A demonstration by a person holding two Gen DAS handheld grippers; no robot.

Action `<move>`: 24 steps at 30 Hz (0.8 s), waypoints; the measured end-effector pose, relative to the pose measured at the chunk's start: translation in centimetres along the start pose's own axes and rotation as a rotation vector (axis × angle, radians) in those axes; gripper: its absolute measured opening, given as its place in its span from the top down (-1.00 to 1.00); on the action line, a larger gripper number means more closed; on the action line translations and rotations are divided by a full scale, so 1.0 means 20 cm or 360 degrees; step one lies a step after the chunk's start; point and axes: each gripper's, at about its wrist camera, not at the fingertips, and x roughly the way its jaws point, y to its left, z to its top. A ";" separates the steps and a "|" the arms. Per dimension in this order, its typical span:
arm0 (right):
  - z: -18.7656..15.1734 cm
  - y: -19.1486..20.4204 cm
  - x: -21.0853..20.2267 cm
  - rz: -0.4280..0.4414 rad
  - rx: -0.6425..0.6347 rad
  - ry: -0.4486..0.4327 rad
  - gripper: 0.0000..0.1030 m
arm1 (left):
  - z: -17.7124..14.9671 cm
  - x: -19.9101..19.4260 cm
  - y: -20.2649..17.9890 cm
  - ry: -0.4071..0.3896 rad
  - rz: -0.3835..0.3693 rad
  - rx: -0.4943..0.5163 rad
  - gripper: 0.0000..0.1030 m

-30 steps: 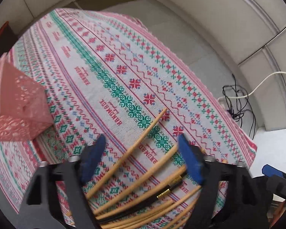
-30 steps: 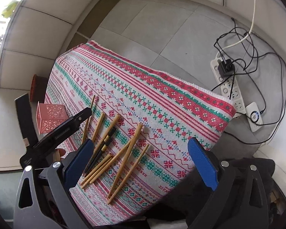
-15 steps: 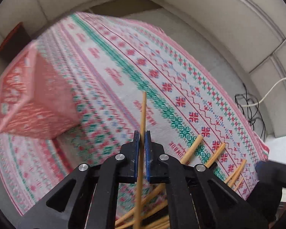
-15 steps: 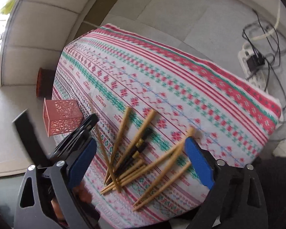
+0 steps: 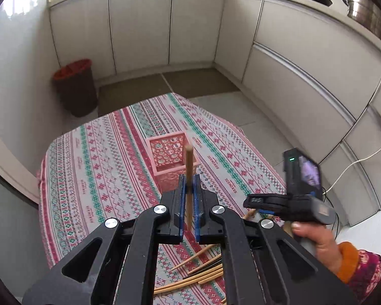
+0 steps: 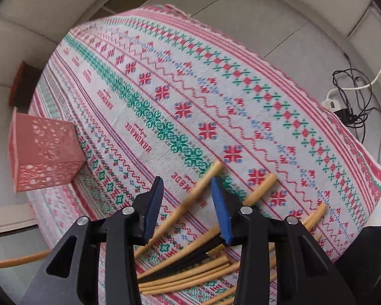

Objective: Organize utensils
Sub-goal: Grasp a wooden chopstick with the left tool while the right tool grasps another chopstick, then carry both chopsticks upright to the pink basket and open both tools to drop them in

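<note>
Progress: early. Left gripper (image 5: 188, 190) clamped on one chopstick (image 5: 189, 167), held upright in the air, on the near side of the pink holder (image 5: 171, 157) and not yet in it. No chopstick shows standing in the holder; its inside is only partly visible.

Pile (image 6: 205, 261) still on the cloth (image 6: 165, 81), well apart from the holder, toward the near edge: several pale sticks and at least one dark one. Most of the job remains.

Right gripper (image 6: 188, 203) low over the pile, jaws part way apart, one pale stick (image 6: 190, 203) lying between them; pads not yet pressing on it.

Change since a second ago: the left jaws were apart over the pile, now shut on a stick and raised toward the holder. The right jaws were wide and high above the pile; they have just been closing, now straddling that stick.
</note>
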 end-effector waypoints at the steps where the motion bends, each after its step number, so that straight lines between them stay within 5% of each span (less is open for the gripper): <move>1: -0.01 0.02 0.01 -0.0042 0.0003 -0.0011 0.32 | 0.00 -0.02 0.00 -0.0012 -0.0008 0.0000 0.91; 6: -0.03 0.09 0.03 -0.0071 0.0034 -0.0080 0.73 | 0.01 -0.09 0.05 -0.0065 -0.0035 -0.0027 0.91; 13: -0.03 0.14 -0.01 0.0133 -0.0003 -0.0158 0.85 | 0.01 -0.19 0.08 -0.0127 -0.0042 -0.0059 0.91; 19: -0.07 0.15 -0.38 0.0376 -0.0176 -0.0293 0.85 | 0.04 -0.29 0.09 -0.0221 -0.0061 -0.0092 0.91; 24: -0.09 0.20 -0.75 0.0448 -0.0316 -0.0475 0.85 | 0.10 -0.34 0.10 -0.0302 -0.0079 -0.0142 0.91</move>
